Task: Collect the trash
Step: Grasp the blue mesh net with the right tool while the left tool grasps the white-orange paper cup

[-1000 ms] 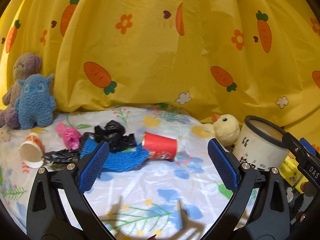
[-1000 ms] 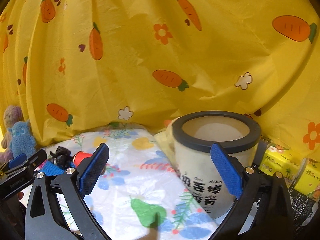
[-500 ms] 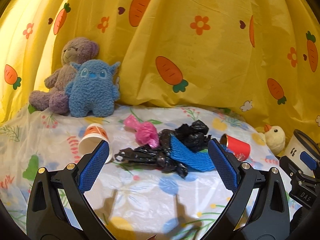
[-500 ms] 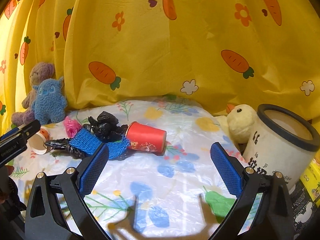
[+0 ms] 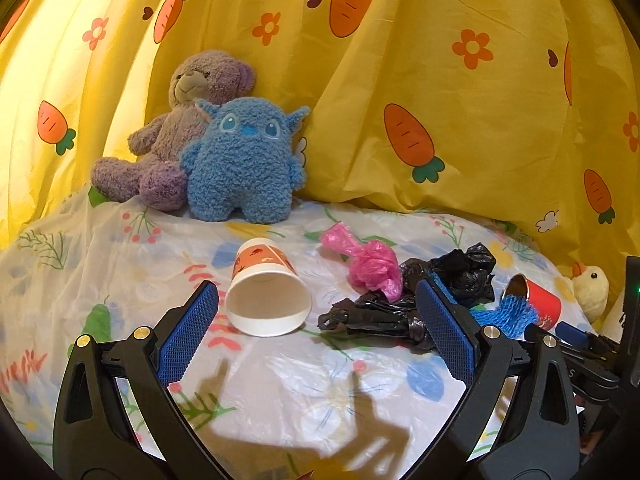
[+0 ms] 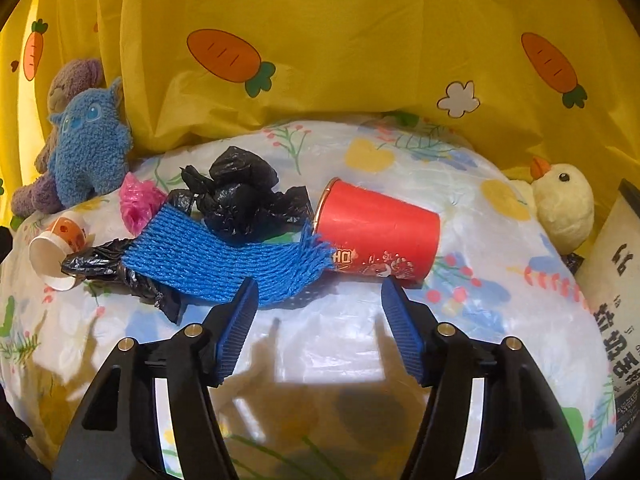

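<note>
A white and orange paper cup (image 5: pixel 267 288) lies on its side just beyond my left gripper (image 5: pixel 316 300), which is open and holds nothing. Right of it lie a pink bag (image 5: pixel 370 264), crumpled black bags (image 5: pixel 404 308) and a blue foam net (image 5: pixel 504 314). In the right wrist view a red paper cup (image 6: pixel 376 232) lies on its side beside the blue net (image 6: pixel 224 260) and black bags (image 6: pixel 240 196). My right gripper (image 6: pixel 318 292) hangs just short of the red cup; its jaws are closing with nothing between them.
A purple teddy bear (image 5: pixel 180 128) and a blue plush monster (image 5: pixel 244 160) sit at the back left against the yellow carrot curtain (image 5: pixel 440 80). A yellow plush duck (image 6: pixel 562 206) and a white bin with a black rim (image 6: pixel 616 280) stand at the right.
Both views have swung left, away from the white bin and onto the trash pile. The right gripper's jaws have narrowed. The left gripper has come up to the white and orange cup.
</note>
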`<move>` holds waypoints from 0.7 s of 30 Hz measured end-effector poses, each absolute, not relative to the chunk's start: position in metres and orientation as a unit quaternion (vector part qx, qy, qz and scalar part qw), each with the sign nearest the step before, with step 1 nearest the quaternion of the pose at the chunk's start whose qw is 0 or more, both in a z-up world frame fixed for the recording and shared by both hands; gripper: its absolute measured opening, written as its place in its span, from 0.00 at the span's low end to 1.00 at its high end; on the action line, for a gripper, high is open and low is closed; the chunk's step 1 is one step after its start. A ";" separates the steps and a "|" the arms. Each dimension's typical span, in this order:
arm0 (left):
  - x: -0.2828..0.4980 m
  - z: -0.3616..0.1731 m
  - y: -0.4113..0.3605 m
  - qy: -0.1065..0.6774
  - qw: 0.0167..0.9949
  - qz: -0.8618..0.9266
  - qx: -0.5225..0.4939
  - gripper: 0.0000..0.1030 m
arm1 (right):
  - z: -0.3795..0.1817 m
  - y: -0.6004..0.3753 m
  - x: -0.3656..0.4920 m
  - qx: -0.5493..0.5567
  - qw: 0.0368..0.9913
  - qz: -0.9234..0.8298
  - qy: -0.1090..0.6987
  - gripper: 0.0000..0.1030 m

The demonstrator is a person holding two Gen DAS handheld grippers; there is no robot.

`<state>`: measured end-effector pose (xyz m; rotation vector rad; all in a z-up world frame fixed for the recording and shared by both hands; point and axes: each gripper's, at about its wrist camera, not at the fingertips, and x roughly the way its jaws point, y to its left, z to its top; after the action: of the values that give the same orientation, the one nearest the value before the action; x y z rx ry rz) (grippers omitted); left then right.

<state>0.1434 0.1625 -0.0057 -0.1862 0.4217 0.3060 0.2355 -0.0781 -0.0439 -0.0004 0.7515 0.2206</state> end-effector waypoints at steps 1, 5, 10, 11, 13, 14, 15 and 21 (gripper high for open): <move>0.143 -0.006 0.165 0.208 0.962 0.152 -0.093 0.95 | -0.046 -0.077 0.240 0.007 0.921 0.110 0.374 0.57; 0.143 -0.008 0.173 0.212 0.960 0.154 -0.100 0.94 | -0.054 -0.076 0.256 0.038 0.909 0.118 0.398 0.47; 0.143 -0.011 0.184 0.216 0.957 0.159 -0.106 0.94 | -0.059 -0.071 0.266 0.040 0.904 0.122 0.407 0.23; 0.143 -0.011 0.186 0.218 0.957 0.159 -0.109 0.94 | -0.060 -0.071 0.267 0.040 0.903 0.124 0.408 0.11; 0.141 -0.012 0.190 0.218 0.956 0.161 -0.113 0.94 | -0.058 -0.073 0.266 0.045 0.906 0.128 0.400 0.05; 0.141 -0.012 0.191 0.218 0.956 0.162 -0.114 0.94 | -0.056 -0.073 0.263 0.044 0.910 0.128 0.392 0.04; 0.140 -0.012 0.192 0.218 0.956 0.162 -0.114 0.94 | -0.053 -0.074 0.260 0.042 0.914 0.127 0.382 0.04; 0.134 -0.013 0.200 0.220 0.954 0.162 -0.123 0.94 | -0.024 -0.090 0.224 0.051 0.937 0.136 0.318 0.04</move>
<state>0.1337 0.2003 -0.0130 -0.2499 0.4470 0.3297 0.2236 -0.0898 -0.0244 0.1040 0.6503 0.2776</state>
